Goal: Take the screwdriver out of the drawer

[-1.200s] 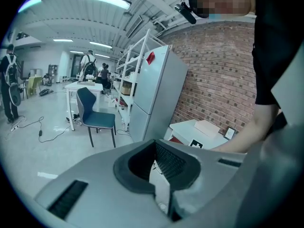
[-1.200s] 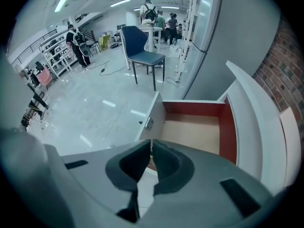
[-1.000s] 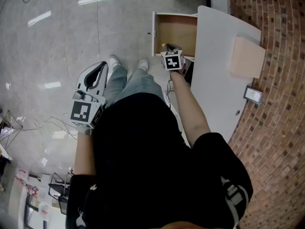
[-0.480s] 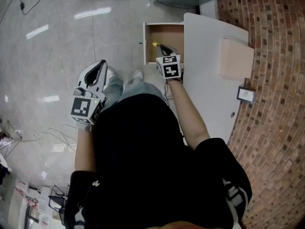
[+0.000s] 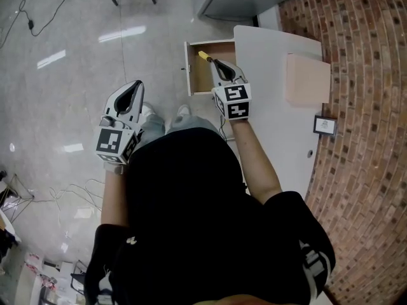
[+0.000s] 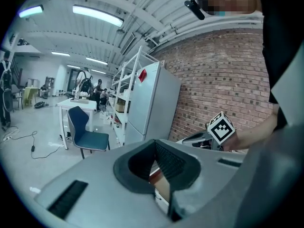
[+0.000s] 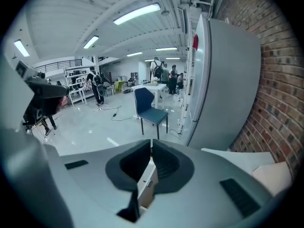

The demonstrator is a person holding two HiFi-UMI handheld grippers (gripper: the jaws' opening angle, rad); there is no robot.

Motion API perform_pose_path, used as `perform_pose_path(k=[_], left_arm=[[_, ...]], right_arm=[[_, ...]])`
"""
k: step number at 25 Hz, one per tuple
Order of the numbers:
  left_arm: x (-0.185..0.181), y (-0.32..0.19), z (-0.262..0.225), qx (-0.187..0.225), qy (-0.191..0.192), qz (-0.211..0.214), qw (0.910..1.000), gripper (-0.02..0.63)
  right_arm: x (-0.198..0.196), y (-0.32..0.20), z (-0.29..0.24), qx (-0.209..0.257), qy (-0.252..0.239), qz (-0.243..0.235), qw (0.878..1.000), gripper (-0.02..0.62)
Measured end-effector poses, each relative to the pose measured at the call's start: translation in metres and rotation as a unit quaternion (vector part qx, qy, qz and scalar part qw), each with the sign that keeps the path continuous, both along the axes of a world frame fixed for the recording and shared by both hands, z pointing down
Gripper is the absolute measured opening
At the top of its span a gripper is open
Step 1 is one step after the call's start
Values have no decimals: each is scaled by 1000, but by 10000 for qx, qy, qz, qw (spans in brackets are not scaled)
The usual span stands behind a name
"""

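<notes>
The left tool point(image 5: 135, 88) is held out over the pale floor point(image 5: 63, 75) above the person's shoes point(image 5: 147, 112), its jaws drawn together with nothing between them. Further right, the drawer point(image 5: 189, 75) stands pulled open from the left edge of the white tabletop point(image 5: 273, 107), its brown inside in view. The screwdriver point(image 5: 203, 56) is in the right tool point(image 5: 213, 62), whose jaws are clamped on it. Its yellow end pokes out past the tips and shows against the drawer's opening; whether it has cleared the drawer's rim cannot be told. On the tabletop, well apart from the tool, lies a beige box point(image 5: 308, 78), and a brick wall point(image 5: 362, 138) curves round the right side.
</notes>
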State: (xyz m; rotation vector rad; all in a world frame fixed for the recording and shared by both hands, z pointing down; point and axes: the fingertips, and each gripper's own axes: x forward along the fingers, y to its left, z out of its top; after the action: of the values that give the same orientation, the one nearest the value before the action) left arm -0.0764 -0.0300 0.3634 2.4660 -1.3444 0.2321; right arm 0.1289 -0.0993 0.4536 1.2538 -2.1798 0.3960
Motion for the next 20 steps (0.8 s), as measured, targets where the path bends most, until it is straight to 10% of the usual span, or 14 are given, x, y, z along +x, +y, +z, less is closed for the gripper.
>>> perform_pose_path(k=[20], left_arm=[[16,-31,-76,827,-29,296,9961,3]], right_arm=[[0,11,-186,2061,-884,-236,9742,23]])
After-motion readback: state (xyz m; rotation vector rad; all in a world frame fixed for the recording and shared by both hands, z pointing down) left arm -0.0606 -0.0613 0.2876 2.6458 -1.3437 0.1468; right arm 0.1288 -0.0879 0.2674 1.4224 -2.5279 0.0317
